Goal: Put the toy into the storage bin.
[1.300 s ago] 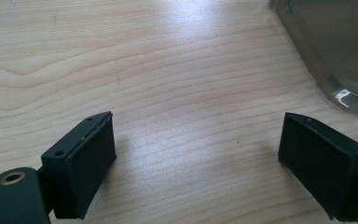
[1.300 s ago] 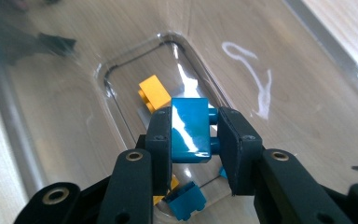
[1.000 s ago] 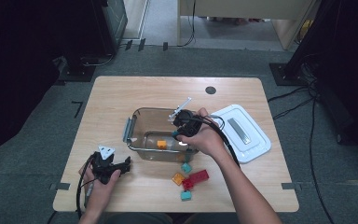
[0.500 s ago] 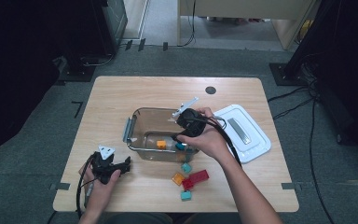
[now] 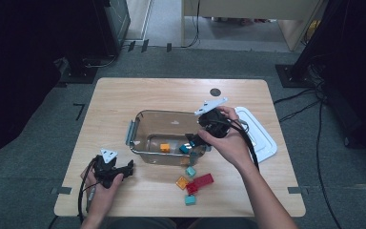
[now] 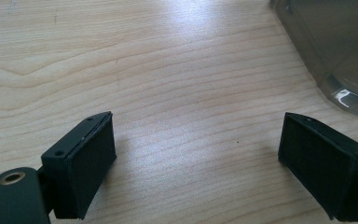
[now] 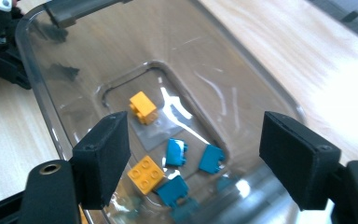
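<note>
A clear plastic container (image 5: 145,125) stands mid-table with yellow and blue bricks in it. In the right gripper view a yellow brick (image 7: 143,107), a second yellow brick (image 7: 145,173) and several blue bricks (image 7: 175,152) lie on its floor. My right gripper (image 5: 194,141) hangs over the container's near right corner. Its jaws have just been opening and stand wide, with nothing between them (image 7: 200,149). My left gripper (image 5: 127,168) rests open on the wood at the front left, its jaws (image 6: 196,172) apart over bare table, beside the container's corner (image 6: 335,51).
A white lid (image 5: 262,138) lies right of the container. Loose bricks sit in front of it: a red brick (image 5: 201,182), an orange brick (image 5: 181,182) and two teal bricks (image 5: 190,171). A dark round mark (image 5: 214,91) is near the far edge.
The right gripper has risen out of the container and drifted right, its jaws spreading. The left gripper has stayed put.
</note>
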### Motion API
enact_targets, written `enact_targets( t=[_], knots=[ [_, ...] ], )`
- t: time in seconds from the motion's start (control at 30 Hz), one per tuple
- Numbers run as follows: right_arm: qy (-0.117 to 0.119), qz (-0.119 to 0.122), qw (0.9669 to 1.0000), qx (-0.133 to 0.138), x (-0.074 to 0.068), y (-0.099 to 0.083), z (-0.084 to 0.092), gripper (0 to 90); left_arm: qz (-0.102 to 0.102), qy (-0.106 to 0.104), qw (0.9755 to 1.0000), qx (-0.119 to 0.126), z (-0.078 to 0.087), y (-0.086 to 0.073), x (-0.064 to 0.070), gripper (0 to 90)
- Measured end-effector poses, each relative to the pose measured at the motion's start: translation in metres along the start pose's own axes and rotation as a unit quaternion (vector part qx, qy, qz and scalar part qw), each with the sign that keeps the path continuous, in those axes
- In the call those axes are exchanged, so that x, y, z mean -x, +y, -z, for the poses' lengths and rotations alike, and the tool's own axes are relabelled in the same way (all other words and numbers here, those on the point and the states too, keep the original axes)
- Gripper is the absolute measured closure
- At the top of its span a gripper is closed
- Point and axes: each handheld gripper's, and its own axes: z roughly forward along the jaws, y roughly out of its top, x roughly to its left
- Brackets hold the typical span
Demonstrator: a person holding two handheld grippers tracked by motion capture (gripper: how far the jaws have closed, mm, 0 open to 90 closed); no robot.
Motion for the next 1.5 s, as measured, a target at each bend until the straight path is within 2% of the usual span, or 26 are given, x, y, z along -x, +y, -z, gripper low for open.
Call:
enact_targets(
  t=[0.27, 0.5, 0.83, 1.27, 1.5],
  knots=[
    [-0.02, -0.019, 0.9996, 0.011, 0.01, -0.021, 0.02, 18.4, 0.0, 0.0, 1.0, 0.0, 0.0, 0.0, 0.0, 10.6],
    [-0.027, -0.031, 0.999, 0.018, 0.017, -0.041, 0.029, 18.0, 0.001, 0.0, 1.0, 0.001, 0.0, 0.0, 0.0, 10.6],
    [-0.037, -0.061, 0.9972, 0.021, 0.027, -0.075, 0.036, 19.1, 0.0, 0.0, 1.0, 0.001, 0.0, 0.0, 0.0, 10.6],
    [-0.025, -0.098, 0.9948, 0.018, 0.024, -0.126, 0.017, 21.3, 0.0, 0.0, 1.0, 0.0, 0.0, 0.0, 0.0, 10.6],
    [-0.007, -0.095, 0.9954, 0.014, 0.014, -0.146, 0.004, 25.6, 0.001, 0.0, 1.0, 0.0, 0.0, 0.0, 0.0, 10.6]
  ],
)
